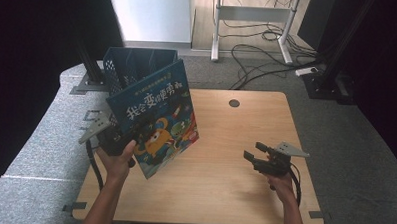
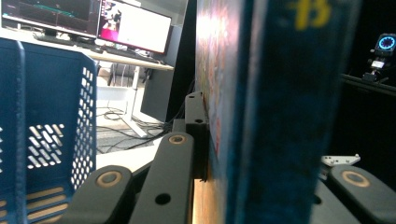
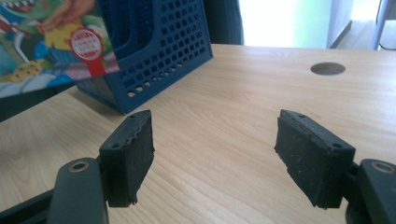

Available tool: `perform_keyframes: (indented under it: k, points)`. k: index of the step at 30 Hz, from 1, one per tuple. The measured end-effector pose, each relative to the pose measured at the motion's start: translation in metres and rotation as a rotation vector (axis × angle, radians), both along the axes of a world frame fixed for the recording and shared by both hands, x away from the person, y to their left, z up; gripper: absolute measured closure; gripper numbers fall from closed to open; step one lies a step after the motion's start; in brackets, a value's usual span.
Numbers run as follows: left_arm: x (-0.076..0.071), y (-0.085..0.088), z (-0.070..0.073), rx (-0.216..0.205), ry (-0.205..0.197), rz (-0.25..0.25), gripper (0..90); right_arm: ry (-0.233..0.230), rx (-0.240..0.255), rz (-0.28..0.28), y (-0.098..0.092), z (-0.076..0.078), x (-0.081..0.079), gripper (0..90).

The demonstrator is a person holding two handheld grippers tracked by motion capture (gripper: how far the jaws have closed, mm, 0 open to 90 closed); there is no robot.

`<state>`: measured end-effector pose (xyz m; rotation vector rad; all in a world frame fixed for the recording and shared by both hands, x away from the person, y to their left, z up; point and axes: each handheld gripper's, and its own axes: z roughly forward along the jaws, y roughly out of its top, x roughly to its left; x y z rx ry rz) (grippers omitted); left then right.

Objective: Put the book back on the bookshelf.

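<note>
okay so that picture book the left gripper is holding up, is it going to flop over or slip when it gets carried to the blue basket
The book probably stays fairly stiff: its cover looks flat while the left gripper holds it up by one edge. Its glossy cover might slide between the jaws, since it hangs tilted. It looks thin, so likely light. The blue basket stands right behind it.

The left forearm (image 1: 102, 198) comes in from the bottom edge and slants up to the left hand (image 1: 116, 159), which is raised off the table with its thumb up. The left gripper (image 1: 116, 139) is clamped tight on the book (image 1: 156, 120) (jaws pressed on either face, as the left gripper view shows). The right forearm (image 1: 292, 213) reaches forward low at the right; the right hand (image 1: 280, 181) holds the right gripper (image 1: 252, 151) just above the table, jaws spread wide with nothing between them.
</note>
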<state>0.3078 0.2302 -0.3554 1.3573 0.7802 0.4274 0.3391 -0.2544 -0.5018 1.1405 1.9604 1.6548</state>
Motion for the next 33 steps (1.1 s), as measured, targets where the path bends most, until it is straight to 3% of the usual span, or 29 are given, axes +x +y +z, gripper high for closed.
perform_keyframes:
  k: [21, 28, 33]
  points:
    - [-0.001, 0.018, 0.001, -0.028, 0.005, 0.037, 83.3, 0.037, -0.003, -0.020, -0.007, -0.011, -0.004, 27.4]
    - [-0.002, 0.028, 0.005, -0.041, 0.001, 0.063, 83.3, 0.063, -0.031, -0.021, -0.006, -0.017, -0.005, 27.3]
    - [-0.002, 0.036, 0.008, -0.050, -0.007, 0.088, 83.3, 0.103, -0.065, -0.059, -0.004, -0.023, -0.002, 27.5]
